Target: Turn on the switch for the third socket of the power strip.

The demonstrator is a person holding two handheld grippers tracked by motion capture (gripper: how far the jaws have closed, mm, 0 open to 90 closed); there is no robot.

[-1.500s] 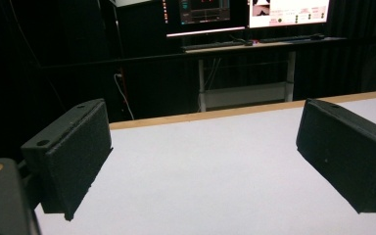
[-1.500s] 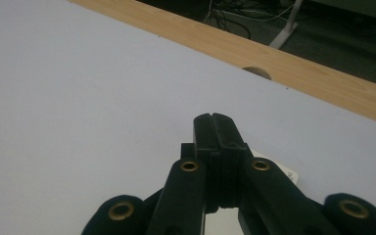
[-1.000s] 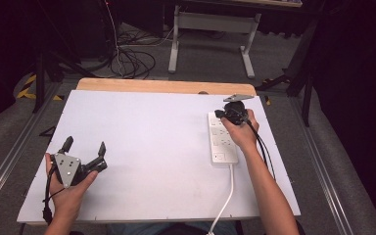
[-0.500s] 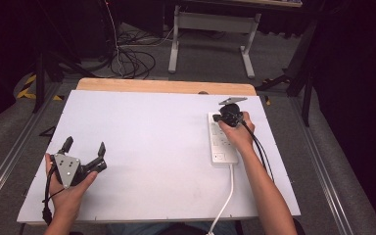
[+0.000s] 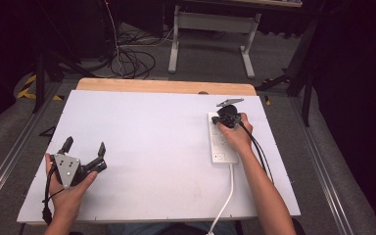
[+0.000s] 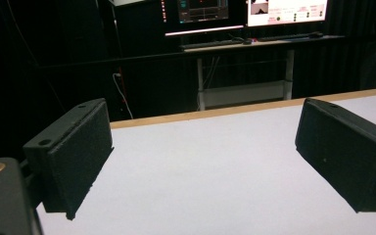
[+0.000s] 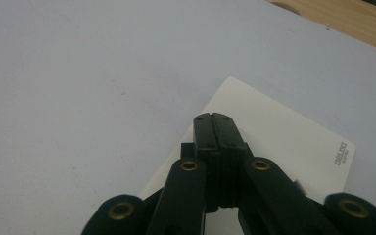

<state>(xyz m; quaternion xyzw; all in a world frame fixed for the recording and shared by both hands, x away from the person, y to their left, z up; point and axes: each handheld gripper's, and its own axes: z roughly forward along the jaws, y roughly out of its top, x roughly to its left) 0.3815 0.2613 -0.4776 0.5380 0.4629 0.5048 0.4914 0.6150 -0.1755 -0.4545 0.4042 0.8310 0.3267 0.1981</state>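
A white power strip (image 5: 222,142) lies on the right of the white table (image 5: 147,147), long axis running away from the person, cord end nearest them; the right claw (image 5: 223,119), jaws pressed together and empty, is over its far end; the left claw (image 5: 84,147) rests wide open, empty, well apart.

A white table (image 5: 142,147) bears a white power strip (image 5: 221,145) near its right edge.

One power strip (image 5: 222,141) — seemingly two grippers.

A white table (image 5: 152,147) with a wooden edge (image 5: 166,86) at 12 o'clock; cables (image 5: 132,61) on the floor at 11
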